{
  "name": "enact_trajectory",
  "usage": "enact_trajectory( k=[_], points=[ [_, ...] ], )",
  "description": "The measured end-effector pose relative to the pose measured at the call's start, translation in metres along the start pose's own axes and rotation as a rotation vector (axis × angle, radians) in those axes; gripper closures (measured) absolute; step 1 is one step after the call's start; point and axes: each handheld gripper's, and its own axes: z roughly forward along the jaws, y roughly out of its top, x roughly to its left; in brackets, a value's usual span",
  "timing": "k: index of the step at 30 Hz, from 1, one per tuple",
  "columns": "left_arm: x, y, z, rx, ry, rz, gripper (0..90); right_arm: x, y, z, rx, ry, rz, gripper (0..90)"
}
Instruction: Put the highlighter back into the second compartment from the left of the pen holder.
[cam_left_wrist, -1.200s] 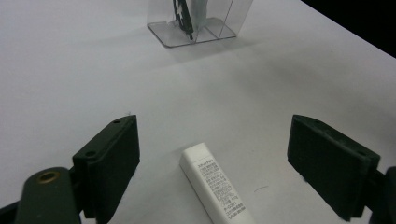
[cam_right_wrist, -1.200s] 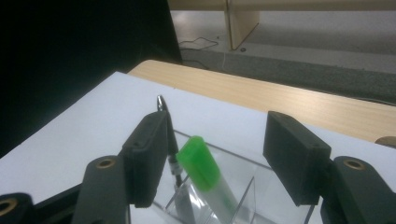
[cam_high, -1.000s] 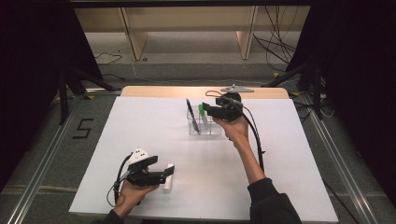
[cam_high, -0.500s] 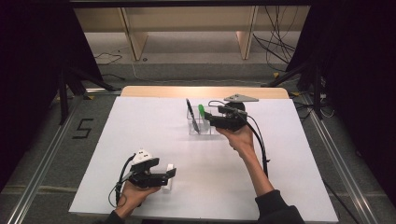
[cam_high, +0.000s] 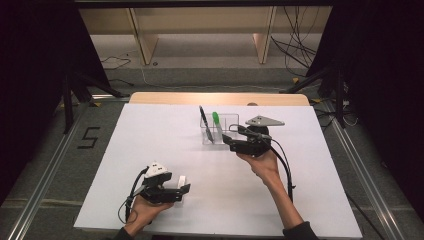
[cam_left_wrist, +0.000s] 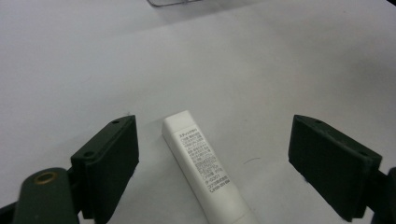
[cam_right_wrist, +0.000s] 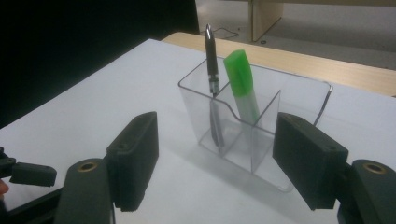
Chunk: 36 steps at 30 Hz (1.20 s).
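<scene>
Sorting stationery into clear organizer, judged partway done. Left claw (cam_high: 184, 188) held released near bench (cam_high: 150, 130) front edge; white tube (cam_left_wrist: 205, 163) lying flat on bench between its jaws, not gripped yet, to be picked and carried over. Clear organizer (cam_right_wrist: 252, 126) seen mid-bench, far half; black pen (cam_right_wrist: 212, 79) and green marker (cam_right_wrist: 243, 84) already stood upright inside, in separate compartments. Right claw (cam_right_wrist: 215, 158) just beside organizer, jaws just opened wide, nothing between pads; hand free.
</scene>
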Motion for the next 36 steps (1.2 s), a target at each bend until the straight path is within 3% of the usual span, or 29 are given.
enact_trajectory(
  k=[8,21,36],
  points=[
    [-0.001,-0.001,0.000,0.017,0.004,-0.002,16.0,0.006,-0.012,-0.012,-0.005,0.004,-0.016,31.9],
    [-0.005,-0.004,-0.002,0.045,0.024,-0.005,16.0,0.018,-0.041,-0.027,-0.013,0.058,0.020,30.8],
    [-0.007,-0.006,-0.002,0.093,0.028,-0.005,16.0,0.027,-0.069,-0.030,0.065,0.083,0.017,29.3]
  ],
)
